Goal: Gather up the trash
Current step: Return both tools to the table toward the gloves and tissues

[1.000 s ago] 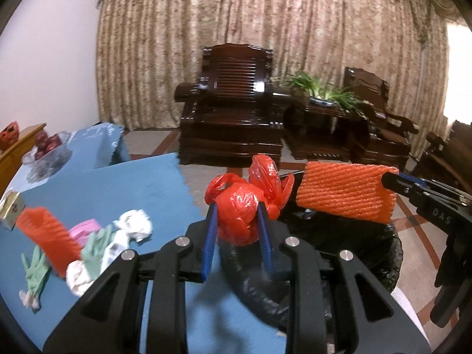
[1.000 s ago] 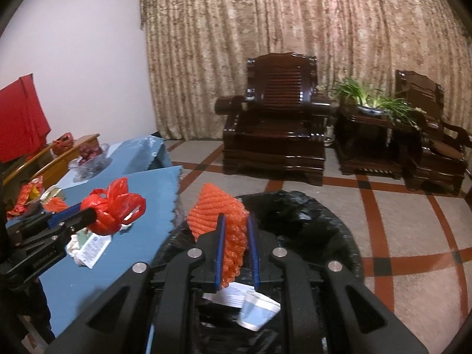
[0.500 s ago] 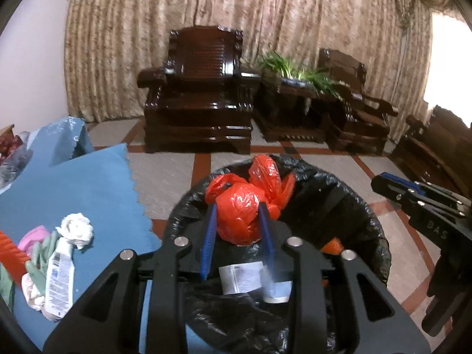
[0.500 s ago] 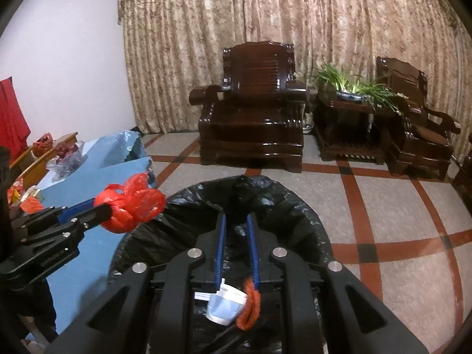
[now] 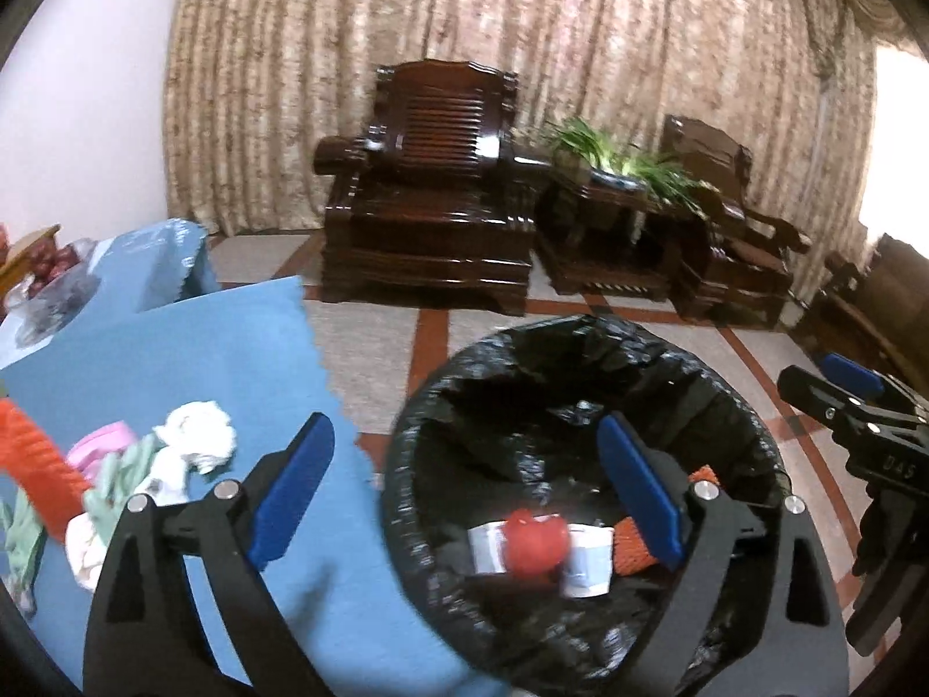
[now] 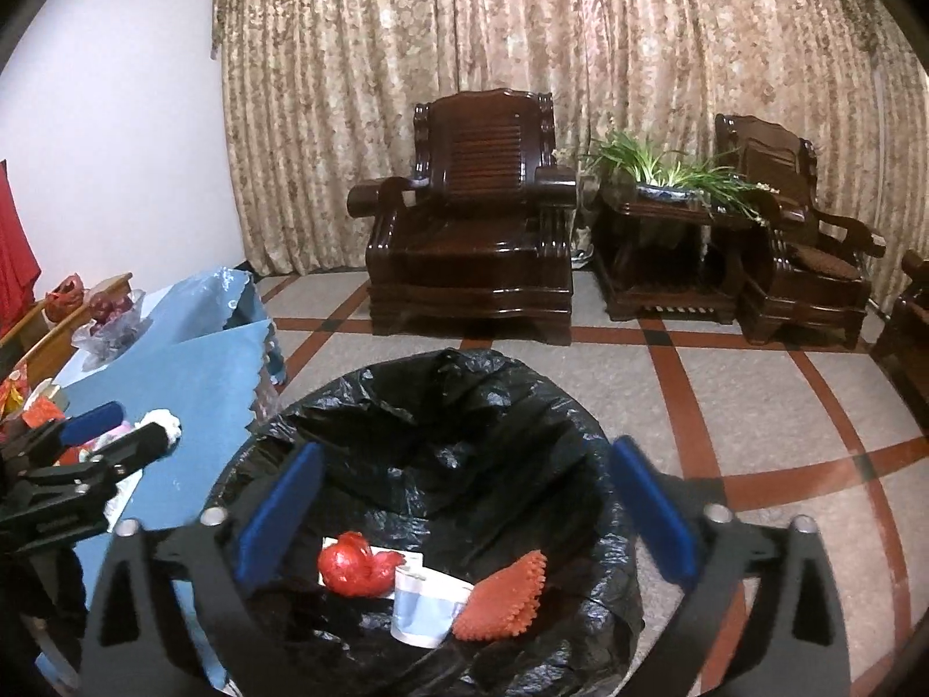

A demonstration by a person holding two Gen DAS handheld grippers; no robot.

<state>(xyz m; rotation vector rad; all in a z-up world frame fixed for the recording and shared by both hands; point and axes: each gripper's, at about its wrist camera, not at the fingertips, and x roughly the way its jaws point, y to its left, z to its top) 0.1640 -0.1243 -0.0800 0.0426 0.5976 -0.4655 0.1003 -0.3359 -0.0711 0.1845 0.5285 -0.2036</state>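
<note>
A bin lined with a black bag (image 5: 580, 348) (image 6: 441, 383) stands on the floor beside the blue-clothed table (image 5: 191, 360) (image 6: 197, 372). Inside it lie a red plastic bag (image 5: 537, 540) (image 6: 354, 566), an orange foam net (image 6: 502, 598) (image 5: 633, 546) and white-blue paper pieces (image 6: 421, 604). My left gripper (image 5: 464, 482) is open and empty over the bin's left rim. My right gripper (image 6: 464, 511) is open and empty over the bin. On the table lie an orange foam net (image 5: 35, 464), a white crumpled tissue (image 5: 197, 435), a pink item (image 5: 101, 447) and green-white wrappers (image 5: 110, 482).
Dark wooden armchairs (image 6: 470, 232) and a side table with a potted plant (image 6: 668, 186) stand before the curtain. A bag of red fruit (image 6: 110, 313) sits at the table's far end. Tiled floor (image 6: 755, 395) lies to the right of the bin.
My left gripper has opened and the red plastic bag has dropped into the bin. My right gripper, which let go of the orange net earlier, has opened wider.
</note>
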